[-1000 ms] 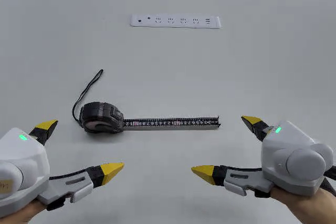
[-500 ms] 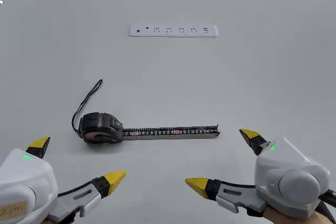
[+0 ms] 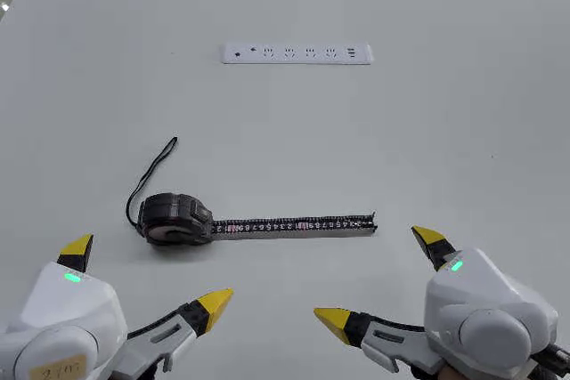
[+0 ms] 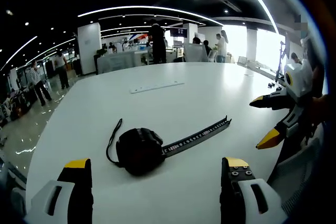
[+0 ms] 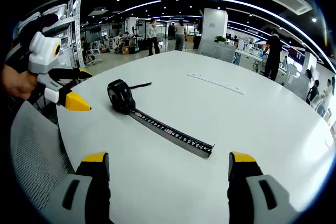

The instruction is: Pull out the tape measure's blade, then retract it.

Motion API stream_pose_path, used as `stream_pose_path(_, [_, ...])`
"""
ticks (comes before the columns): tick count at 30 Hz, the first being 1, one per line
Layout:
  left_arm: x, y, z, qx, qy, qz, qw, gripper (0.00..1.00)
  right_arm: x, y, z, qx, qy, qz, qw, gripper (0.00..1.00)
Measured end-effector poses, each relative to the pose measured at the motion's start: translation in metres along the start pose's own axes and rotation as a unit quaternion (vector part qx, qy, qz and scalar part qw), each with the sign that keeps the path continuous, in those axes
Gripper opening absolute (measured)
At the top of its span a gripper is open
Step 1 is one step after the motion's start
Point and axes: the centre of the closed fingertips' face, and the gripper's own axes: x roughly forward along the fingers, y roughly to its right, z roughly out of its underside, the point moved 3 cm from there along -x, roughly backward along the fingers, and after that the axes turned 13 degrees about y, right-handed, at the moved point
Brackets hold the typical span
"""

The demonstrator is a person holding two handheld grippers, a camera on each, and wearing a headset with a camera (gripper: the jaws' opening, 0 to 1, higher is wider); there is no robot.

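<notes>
On the table (image 3: 463,131), the blade (image 3: 294,223) stays extended, seemingly no shorter.

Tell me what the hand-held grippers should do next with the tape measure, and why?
Probably move the left hand-held gripper forward and close it on the tape measure case. The blade already lies pulled out on the table, and both this one and the right hand-held gripper are open, holding nothing. The case sits nearer the left side, so gripping it seems the first step to retracting.
</notes>
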Motion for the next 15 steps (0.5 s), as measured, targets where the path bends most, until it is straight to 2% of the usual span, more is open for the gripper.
stream_pose_path(6, [-0.0005, -0.0017, -0.0010, 0.004, 0.001, -0.015, 0.9999, 1.00, -0.0026, -0.0061, 0.0030, 0.006, -0.004, -0.001, 1.0000, 0.96])
stream_pose_path(15, [0.0026, 0.0005, 0.0000, -0.017, -0.001, -0.035, 0.9992, 1.00, -0.0039, -0.0032, 0.0026, -0.004, -0.003, 0.001, 1.0000, 0.95])
